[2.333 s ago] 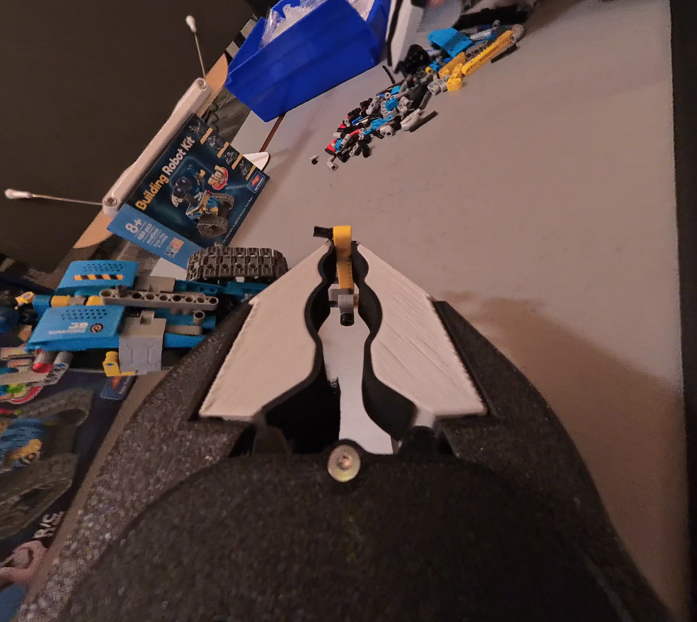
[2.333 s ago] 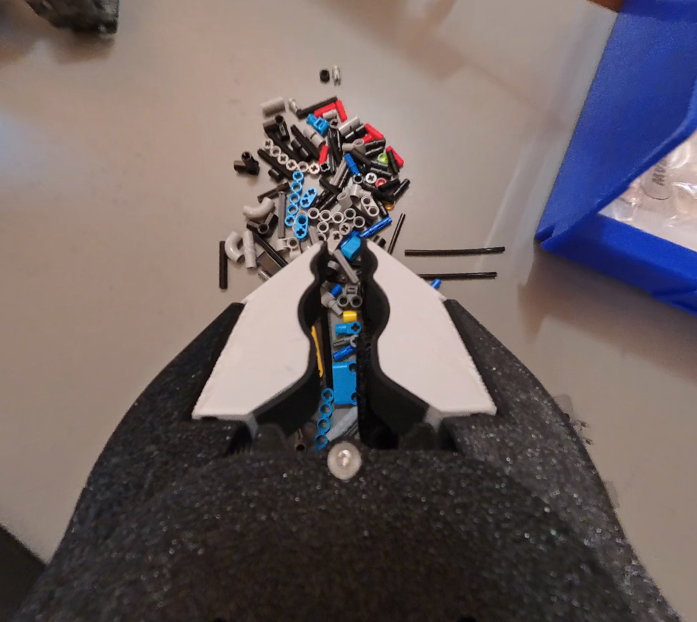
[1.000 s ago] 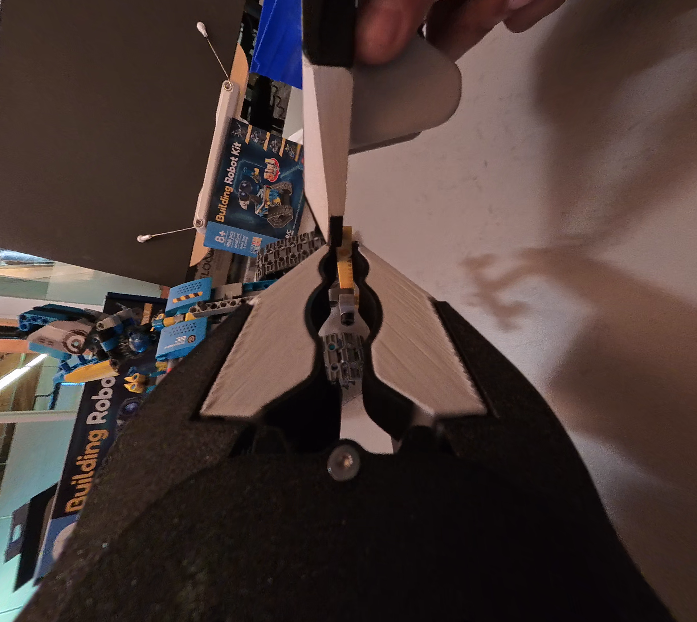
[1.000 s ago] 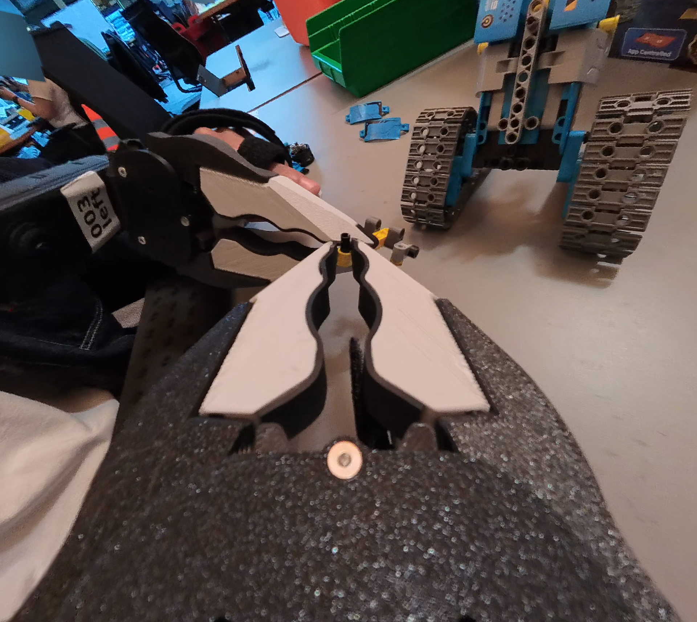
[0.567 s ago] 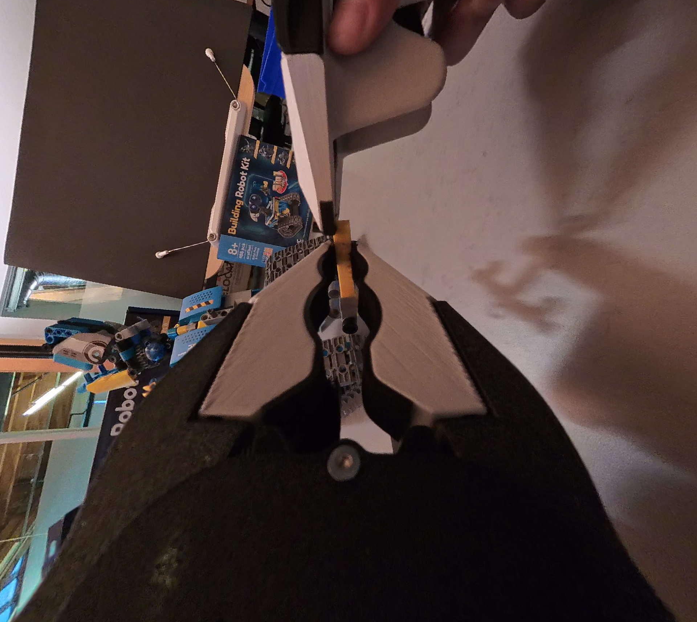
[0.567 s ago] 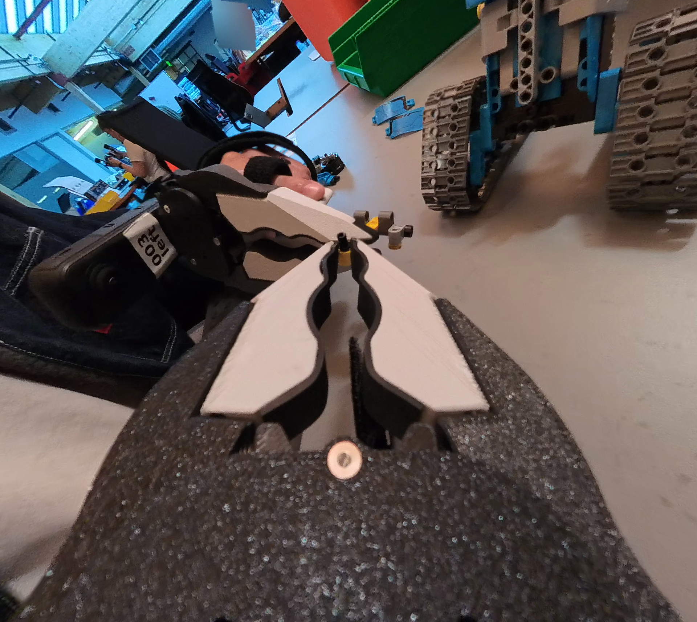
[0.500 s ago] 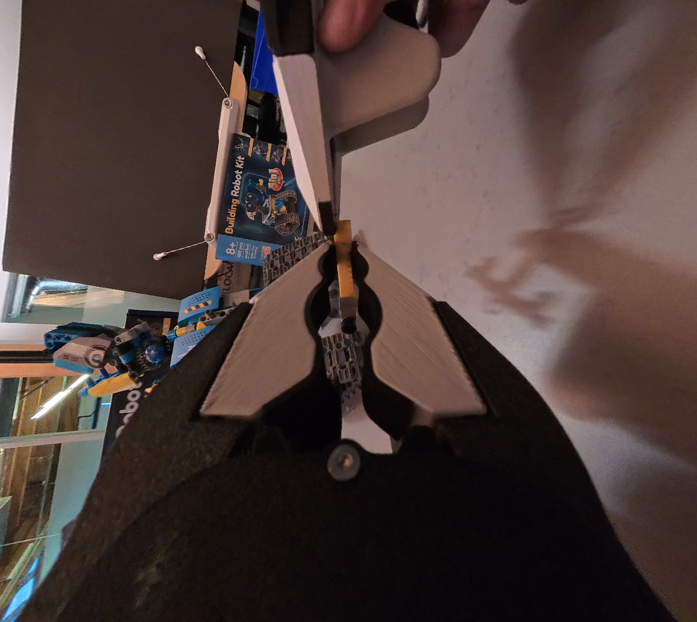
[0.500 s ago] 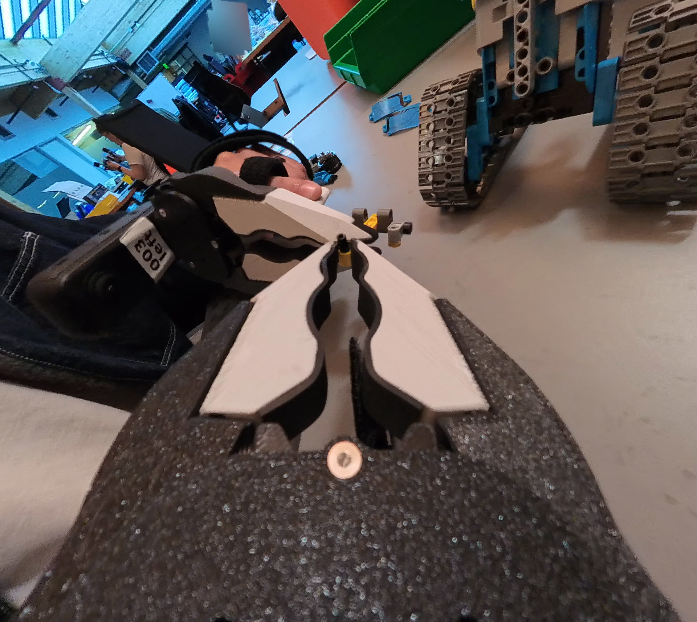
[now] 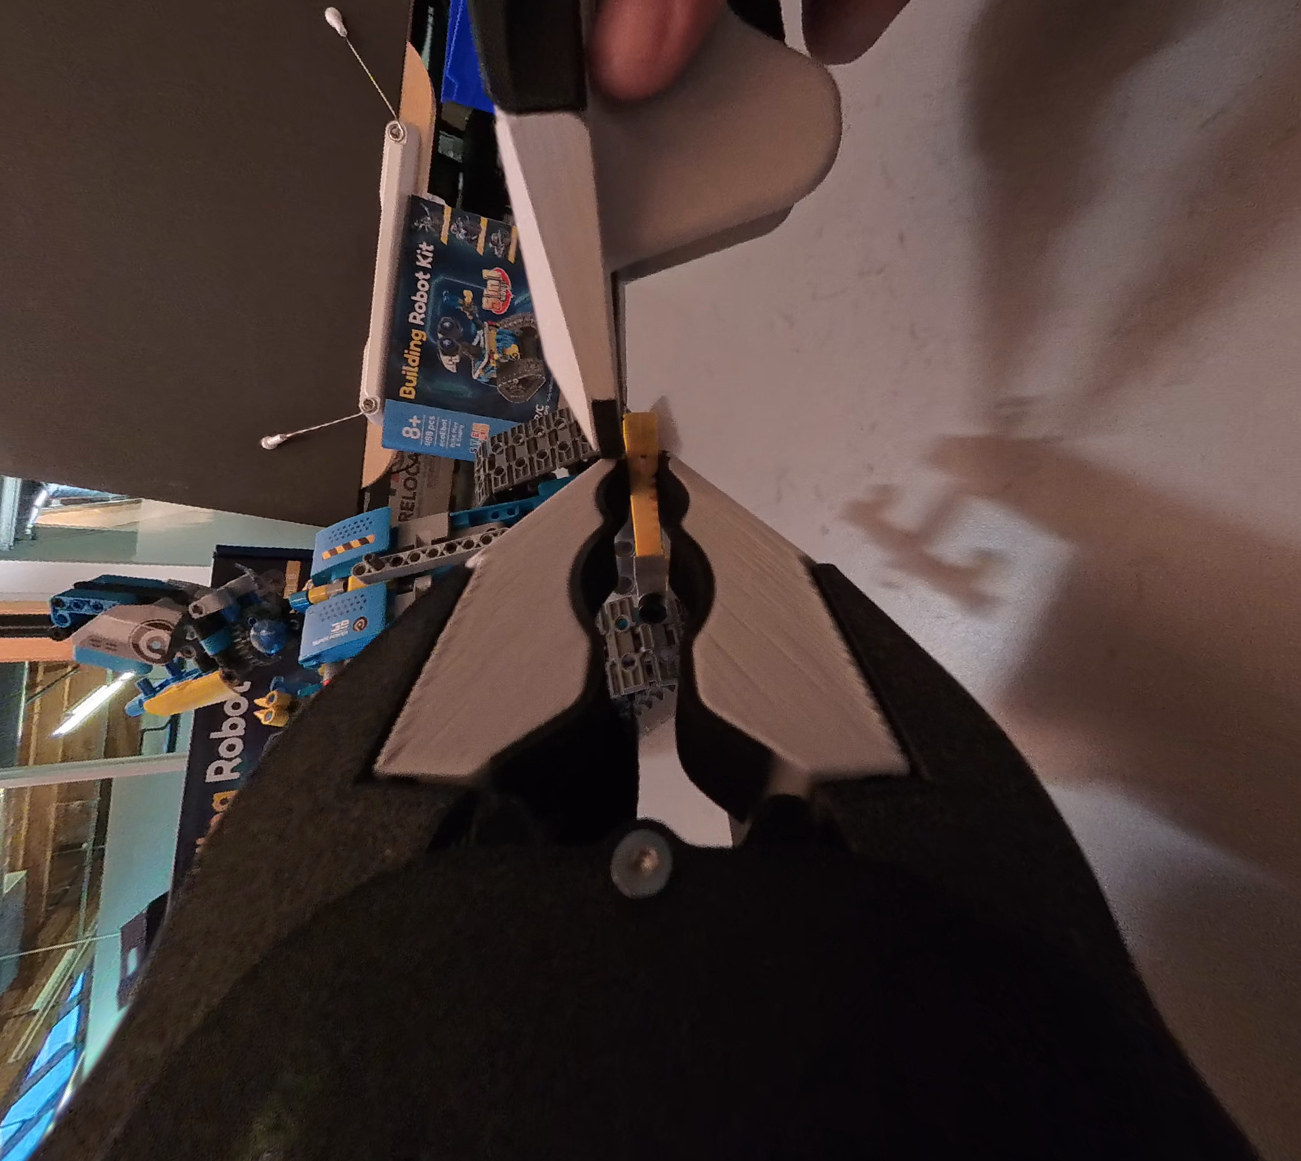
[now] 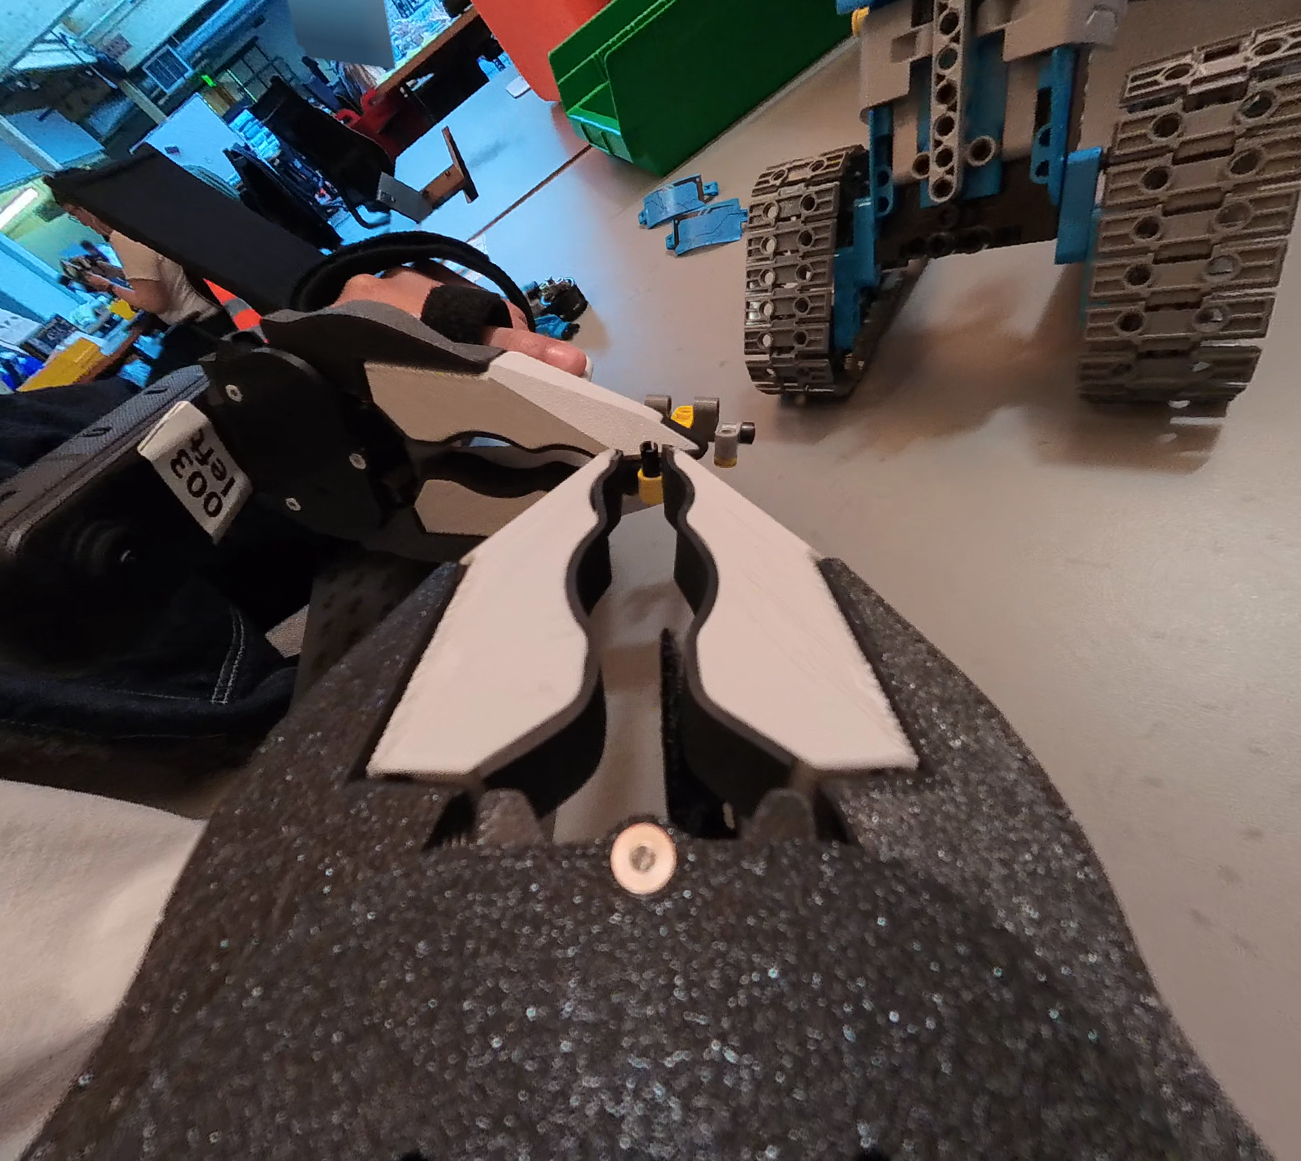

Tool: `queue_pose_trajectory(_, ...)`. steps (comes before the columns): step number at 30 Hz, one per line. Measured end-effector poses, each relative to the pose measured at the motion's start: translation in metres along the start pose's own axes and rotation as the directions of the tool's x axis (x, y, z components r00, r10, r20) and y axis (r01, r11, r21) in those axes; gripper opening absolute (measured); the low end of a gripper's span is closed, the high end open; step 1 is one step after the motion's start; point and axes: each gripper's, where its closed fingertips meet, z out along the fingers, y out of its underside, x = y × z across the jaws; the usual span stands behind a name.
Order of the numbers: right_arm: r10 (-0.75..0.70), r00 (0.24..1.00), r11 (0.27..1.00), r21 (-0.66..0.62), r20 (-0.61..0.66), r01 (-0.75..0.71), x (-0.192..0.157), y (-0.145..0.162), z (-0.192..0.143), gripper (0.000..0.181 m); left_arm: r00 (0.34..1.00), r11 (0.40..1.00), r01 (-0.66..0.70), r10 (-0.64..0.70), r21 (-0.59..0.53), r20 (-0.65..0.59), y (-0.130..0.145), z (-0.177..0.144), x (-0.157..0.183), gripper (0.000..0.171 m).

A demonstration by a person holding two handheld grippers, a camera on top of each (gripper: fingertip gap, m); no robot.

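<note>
Left gripper (image 9: 637,459): I still clamp the yellow and grey piece (image 9: 644,518).
Right gripper (image 10: 644,459): my tips, unmoved, pinch a black pin (image 10: 648,455), probably.
Surface: grey table (image 10: 985,634); tracked robot (image 10: 1000,198) near.

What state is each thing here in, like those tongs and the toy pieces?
Left tongs: shut on the yellow-and-grey piece.
Right tongs: shut on a small black pin, pressed against the yellow-and-grey piece.
Tracked toy robot: assembled, upright on the table.
Green bin: open-topped, on the table.
Blue parts: loose, lying flat.
</note>
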Motion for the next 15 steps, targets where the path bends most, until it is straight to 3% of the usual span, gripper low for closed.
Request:
queue_pose_trajectory(4, 0.055, 0.998, 0.998, 0.004, 0.033, -0.055, 0.000, 0.000, -0.002, 0.003, 0.999, 1.000, -0.031, 0.031, 0.006, 0.015, -0.003, -0.001, 0.000, 0.005)
queue_pose_trajectory(8, 0.129, 0.990, 0.992, -0.015, 0.061, -0.128, 0.002, 0.005, -0.002, 0.001, 0.979, 0.980, -0.193, 0.196, -0.054, 0.055, -0.002, -0.001, 0.004, 0.004)
queue_pose_trajectory(10, 0.218, 0.969, 0.965, 0.124, 0.118, -0.233, 0.005, -0.019, -0.011, 0.001, 0.970, 0.971, -0.238, 0.239, 0.031, -0.052, -0.016, -0.004, 0.031, 0.005)
queue_pose_trajectory(12, 0.228, 0.967, 0.943, 0.220, 0.116, -0.249, 0.017, -0.038, -0.028, 0.002, 0.936, 0.936, -0.352, 0.352, 0.030, -0.004, -0.027, -0.005, 0.041, 0.005)
queue_pose_trajectory(13, 0.196, 0.978, 0.957, 0.202, 0.075, -0.207, 0.022, -0.037, -0.032, 0.002, 0.946, 0.947, -0.320, 0.318, 0.022, 0.055, -0.029, -0.007, 0.026, 0.005)
queue_pose_trajectory(15, 0.185, 0.982, 0.962, 0.201, 0.029, -0.187, 0.033, -0.037, -0.045, 0.002, 0.996, 0.997, -0.059, 0.056, 0.039, 0.073, -0.024, -0.010, -0.005, 0.005)
